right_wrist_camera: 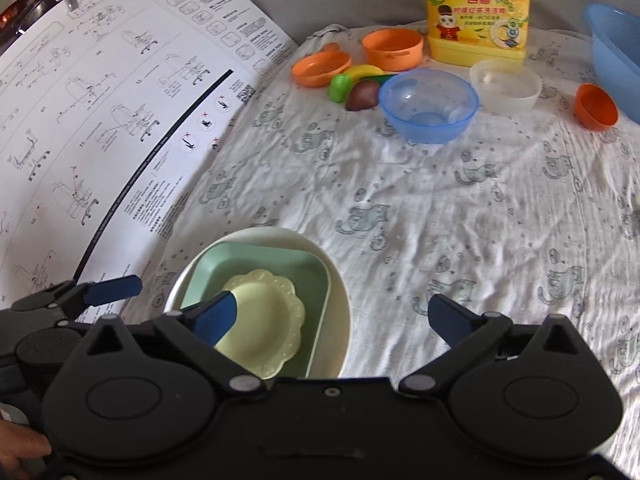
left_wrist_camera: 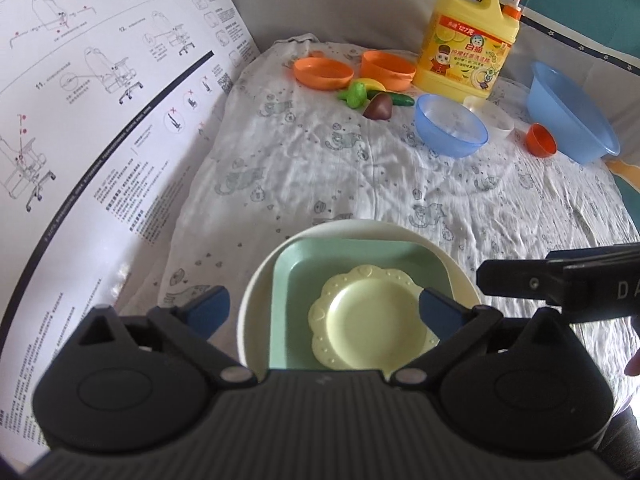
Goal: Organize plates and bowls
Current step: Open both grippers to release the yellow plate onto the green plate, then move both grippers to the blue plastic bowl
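Observation:
Close in front, a cream round plate (left_wrist_camera: pixel 256 280) (right_wrist_camera: pixel 340 308) holds a green square plate (left_wrist_camera: pixel 296 280) (right_wrist_camera: pixel 208 276), and a pale yellow scalloped plate (left_wrist_camera: pixel 372 320) (right_wrist_camera: pixel 268 316) lies on top. My left gripper (left_wrist_camera: pixel 324 312) hangs open over this stack, its fingers straddling the yellow plate and pressing on nothing. My right gripper (right_wrist_camera: pixel 332 316) is open too, its left finger above the yellow plate and its right finger over bare cloth. Farther back are a blue bowl (left_wrist_camera: pixel 450 126) (right_wrist_camera: pixel 428 106), a clear bowl (left_wrist_camera: pixel 500 120) (right_wrist_camera: pixel 506 84), an orange plate (left_wrist_camera: pixel 324 74) and an orange bowl (left_wrist_camera: pixel 388 68).
A yellow detergent jug (left_wrist_camera: pixel 468 40) stands at the back. Toy fruit and vegetables (left_wrist_camera: pixel 376 98) lie beside the orange dishes. A small orange cup (left_wrist_camera: pixel 540 140) and a large blue basin (left_wrist_camera: pixel 572 112) sit at right. A printed instruction sheet (left_wrist_camera: pixel 100 100) lines the left of the patterned cloth (left_wrist_camera: pixel 320 168).

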Demonstrator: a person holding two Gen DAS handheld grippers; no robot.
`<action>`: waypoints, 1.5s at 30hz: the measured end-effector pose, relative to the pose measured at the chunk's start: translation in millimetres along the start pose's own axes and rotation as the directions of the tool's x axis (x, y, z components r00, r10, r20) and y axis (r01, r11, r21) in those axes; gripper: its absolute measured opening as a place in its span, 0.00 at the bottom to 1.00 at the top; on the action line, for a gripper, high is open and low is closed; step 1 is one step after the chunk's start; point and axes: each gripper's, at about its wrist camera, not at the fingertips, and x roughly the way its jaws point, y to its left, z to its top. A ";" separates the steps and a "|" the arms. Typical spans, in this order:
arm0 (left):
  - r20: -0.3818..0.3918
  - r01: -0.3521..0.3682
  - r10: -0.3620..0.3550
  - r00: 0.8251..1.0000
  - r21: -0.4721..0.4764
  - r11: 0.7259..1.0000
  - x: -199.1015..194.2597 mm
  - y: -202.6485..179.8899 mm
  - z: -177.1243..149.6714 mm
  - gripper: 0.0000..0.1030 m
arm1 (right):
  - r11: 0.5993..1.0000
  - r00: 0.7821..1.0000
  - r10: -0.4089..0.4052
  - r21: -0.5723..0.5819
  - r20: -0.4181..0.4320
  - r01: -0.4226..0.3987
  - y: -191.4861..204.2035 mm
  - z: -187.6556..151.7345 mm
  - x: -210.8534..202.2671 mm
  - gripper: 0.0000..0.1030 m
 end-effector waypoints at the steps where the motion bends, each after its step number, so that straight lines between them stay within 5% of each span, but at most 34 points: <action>1: -0.003 0.002 -0.002 1.000 -0.003 1.000 0.7 -0.4 0.1 1.00 | 1.000 1.000 -0.002 0.003 0.001 0.002 -1.0 0.3 0.0 1.00; 13: -0.024 -0.002 0.002 1.000 0.005 1.000 9.8 -16.6 13.0 1.00 | 0.995 0.999 -0.018 0.103 0.043 0.013 -33.9 3.4 -7.0 1.00; 25: -0.010 0.001 0.000 1.000 0.075 0.997 41.8 -59.2 62.5 1.00 | 0.962 0.992 -0.083 0.269 0.093 0.056 -106.8 23.4 -11.8 1.00; 42: 0.016 -0.024 0.022 1.000 0.099 0.995 129.8 -101.5 157.2 0.99 | 0.914 0.992 -0.075 0.405 0.101 0.028 -166.2 110.9 35.8 1.00; 45: 0.016 -0.032 0.030 0.999 0.113 0.993 141.0 -108.7 164.7 0.94 | 0.909 0.995 -0.049 0.417 0.083 0.011 -168.7 123.6 50.8 0.92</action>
